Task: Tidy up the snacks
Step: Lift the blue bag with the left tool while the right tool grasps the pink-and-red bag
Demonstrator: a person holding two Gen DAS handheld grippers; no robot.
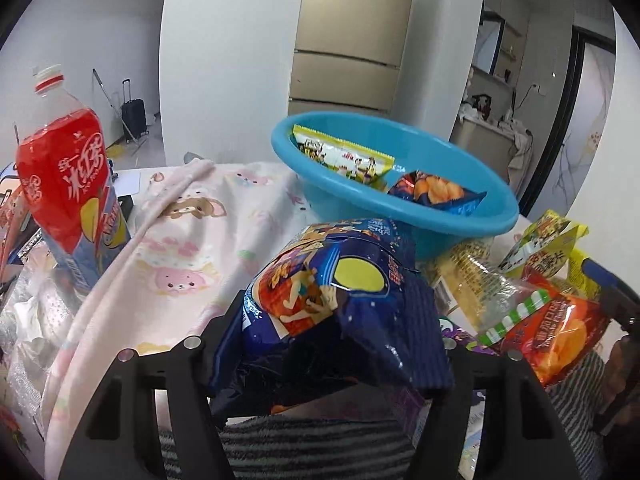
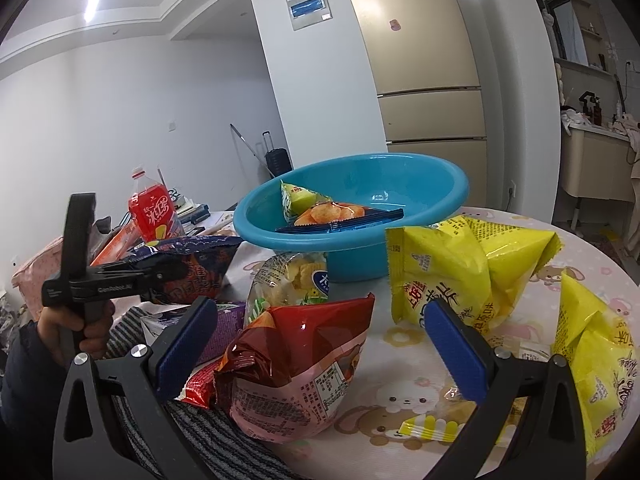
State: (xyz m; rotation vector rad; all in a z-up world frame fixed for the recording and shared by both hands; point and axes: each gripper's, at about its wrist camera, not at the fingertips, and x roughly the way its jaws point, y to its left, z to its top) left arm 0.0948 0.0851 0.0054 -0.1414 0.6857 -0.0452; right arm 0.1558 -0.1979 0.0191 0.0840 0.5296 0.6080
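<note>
While the dark blue snack bag is clamped between the jaws of the left gripper and lifted clear of the tablecloth, the right gripper is held with its blue pads wide apart and nothing gripped. A red chip bag is seen standing between those open pads, but no contact can be made out. Just beyond the held bag, a turquoise basin is set on the table, with a yellow-green packet and a blue-edged packet of chips lying inside it. Between the grippers and the basin the way is crowded: a clear bag of pale crisps lies against the basin's near wall, and yellow bags are piled to the right of it. A red-labelled drink bottle is placed upright at the far left. The table is covered by a pink cloth printed with rabbits and bears. Behind it, a white pillar, a beige refrigerator and a dark suitcase against the wall are visible.
</note>
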